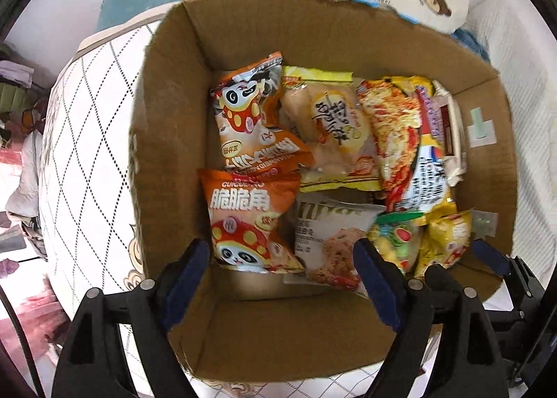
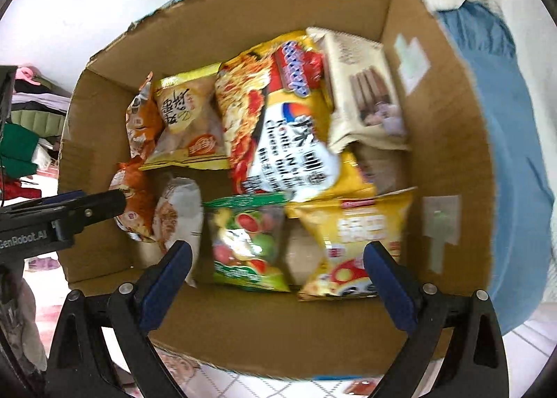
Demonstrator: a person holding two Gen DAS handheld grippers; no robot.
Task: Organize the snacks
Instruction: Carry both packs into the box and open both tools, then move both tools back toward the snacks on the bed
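both grippers hang over an open cardboard box [image 1: 167, 126] that sits on a quilted bed [image 1: 87, 140], and every snack in view already lies inside it. the left gripper [image 1: 282, 258] has its jaws apart with nothing between the pads; directly below and ahead of it lie the orange panda bag [image 1: 250, 224] and the white bag [image 1: 330, 241], side by side on the box floor. the right gripper [image 2: 278, 258] also stands wide and empty, with the green fruit bag [image 2: 247, 248] and the yellow bag [image 2: 351, 244] between its fingers in the picture but below them, not pinched. the deciding relation, as judged: each bag's long axis runs away from the camera, across the line joining the pads, so a straight descent would close across the narrow width. the left gripper is nearer the orange and white bags, the right nearer the green and yellow ones. the far row holds the noodle pack [image 2: 282, 119], long axis also running away. the right view shows a beige biscuit box [image 2: 365, 91] face-on against the right wall and the left gripper's finger entering from the left edge; the left view shows that box only edge-on, but gives the second orange bag [image 1: 250, 112] in full, which the right view crowds into a corner. the right view is blurred, so fine contact cannot be confirmed.
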